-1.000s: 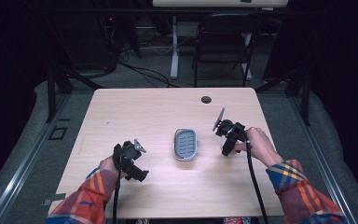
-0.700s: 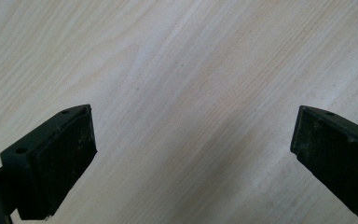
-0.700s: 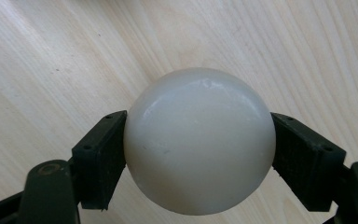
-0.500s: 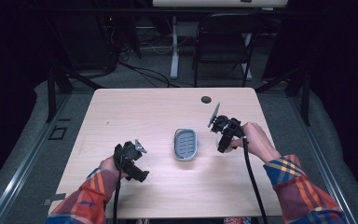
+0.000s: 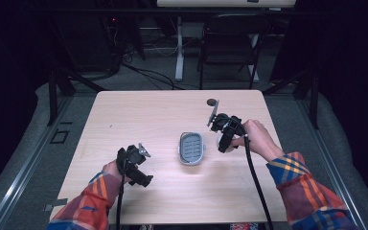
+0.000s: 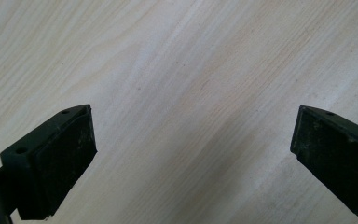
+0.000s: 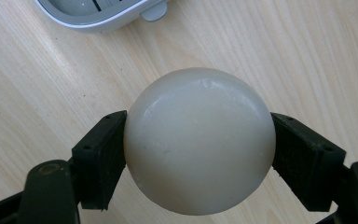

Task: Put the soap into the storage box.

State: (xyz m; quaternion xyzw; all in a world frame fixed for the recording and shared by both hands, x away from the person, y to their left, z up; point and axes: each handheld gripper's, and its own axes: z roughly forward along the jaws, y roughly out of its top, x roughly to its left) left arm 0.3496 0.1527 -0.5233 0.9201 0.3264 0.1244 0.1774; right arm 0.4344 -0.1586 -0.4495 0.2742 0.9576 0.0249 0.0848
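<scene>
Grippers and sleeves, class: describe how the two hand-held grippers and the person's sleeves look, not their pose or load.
Both grippers, left gripper and right gripper, are black with chunky bodies. Each has two flat, blocky black pads, slightly scuffed, with small holes near the tips. A black cable trails from the right one. Each carries a grey plate on top. The sleeves are plaid in red, orange and blue.

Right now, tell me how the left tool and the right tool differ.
The left tool stands wide open with nothing but bare table between its jaws; the right tool is shut on a cream soap bar. The left tool sits near the table's front edge, apart from the grey soap dish; the right tool is close beside the dish. Both are black, hand-held and trail cables.
</scene>
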